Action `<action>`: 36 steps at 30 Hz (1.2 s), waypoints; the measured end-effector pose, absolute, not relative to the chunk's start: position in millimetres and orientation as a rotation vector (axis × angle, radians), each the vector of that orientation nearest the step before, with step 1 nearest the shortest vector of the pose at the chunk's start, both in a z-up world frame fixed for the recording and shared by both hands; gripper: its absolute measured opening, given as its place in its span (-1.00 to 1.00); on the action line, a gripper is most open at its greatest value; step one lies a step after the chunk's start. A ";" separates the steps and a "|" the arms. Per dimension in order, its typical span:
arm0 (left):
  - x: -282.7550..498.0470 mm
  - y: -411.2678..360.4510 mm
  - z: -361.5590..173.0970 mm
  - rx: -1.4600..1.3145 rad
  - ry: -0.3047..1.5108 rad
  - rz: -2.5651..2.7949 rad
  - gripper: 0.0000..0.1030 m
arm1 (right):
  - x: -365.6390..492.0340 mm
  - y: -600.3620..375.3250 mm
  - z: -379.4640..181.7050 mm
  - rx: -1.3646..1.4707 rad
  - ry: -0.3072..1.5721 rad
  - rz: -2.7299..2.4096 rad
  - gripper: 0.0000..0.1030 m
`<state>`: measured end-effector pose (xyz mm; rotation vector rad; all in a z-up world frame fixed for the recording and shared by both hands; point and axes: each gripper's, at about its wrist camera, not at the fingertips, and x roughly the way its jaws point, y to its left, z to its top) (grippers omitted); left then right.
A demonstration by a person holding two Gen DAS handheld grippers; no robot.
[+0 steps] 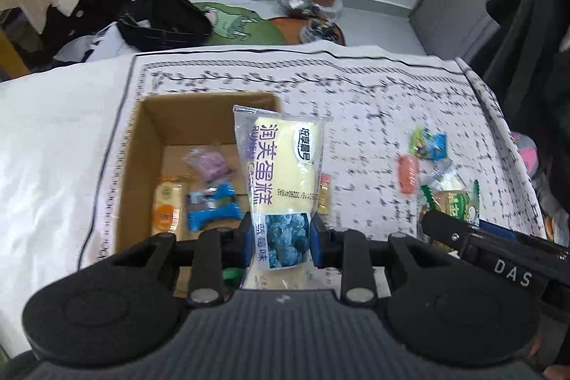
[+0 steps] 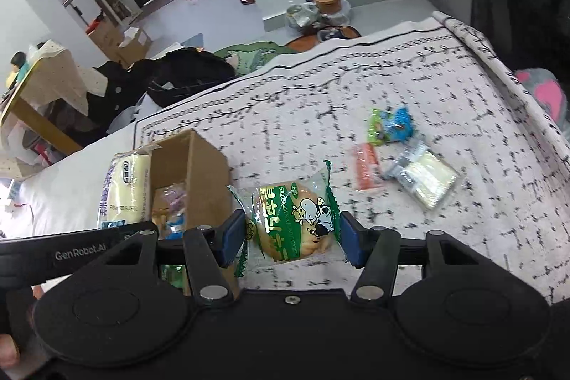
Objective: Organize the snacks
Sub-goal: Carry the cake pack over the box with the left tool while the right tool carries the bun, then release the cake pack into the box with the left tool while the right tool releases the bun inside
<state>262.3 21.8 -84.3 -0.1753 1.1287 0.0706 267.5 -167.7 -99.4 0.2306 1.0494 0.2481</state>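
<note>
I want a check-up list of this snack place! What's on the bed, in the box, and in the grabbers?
Surface: patterned bedspread, white sheet beside it.
Job's things: cardboard box holding several snacks; loose snacks on the spread.
Clutter: nothing seen.
Grippers: left gripper shut on blueberry cake packet; right gripper shut on green bun packet.
Cables: nothing seen.
Surroundings: black bag, boxes and jars on the floor.
</note>
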 end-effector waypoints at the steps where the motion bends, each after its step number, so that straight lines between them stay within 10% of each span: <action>1: 262.2 27.8 -83.9 -0.180 1.128 0.079 -0.44 | 268.0 -163.8 -98.7 0.229 1.048 0.253 0.06; 21: 282.8 105.6 -85.3 -0.235 1.127 0.151 -0.42 | 291.9 -101.6 -88.9 0.189 1.050 0.320 0.06; 36: 276.2 128.3 -92.0 -0.253 1.139 0.217 -0.05 | 305.6 -58.2 -82.5 0.175 1.045 0.379 0.08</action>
